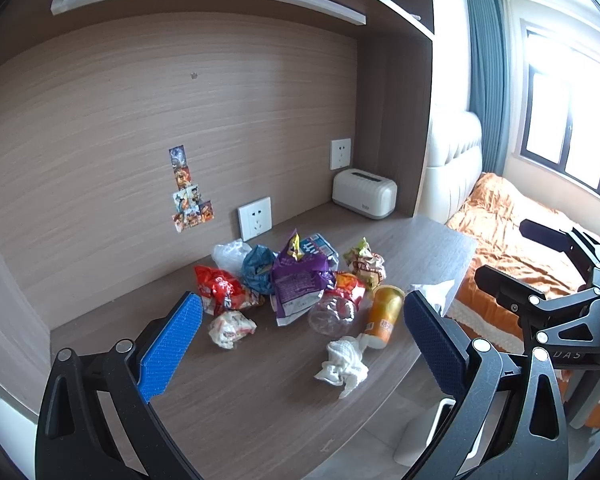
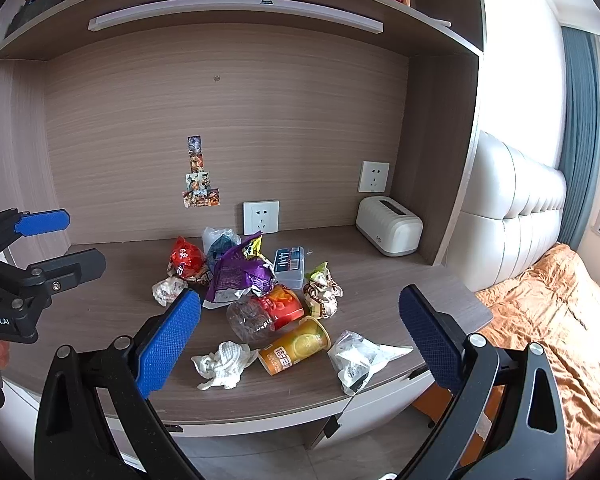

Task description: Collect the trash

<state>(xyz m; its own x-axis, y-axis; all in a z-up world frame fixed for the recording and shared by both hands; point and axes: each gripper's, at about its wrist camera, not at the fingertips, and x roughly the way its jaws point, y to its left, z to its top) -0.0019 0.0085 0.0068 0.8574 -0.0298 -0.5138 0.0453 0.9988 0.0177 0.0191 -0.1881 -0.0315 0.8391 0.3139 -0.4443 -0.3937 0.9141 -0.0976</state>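
Both grippers hang wide open w/ nothing held, left gripper and right gripper poised above the table front edge, prob. lining up a first grab. Trash sits heaped mid-table: purple snack bag on top, orange cup tipped on its side, crumpled tissue nearest. Tissue looks the easy opener, loose and clear of the pile.
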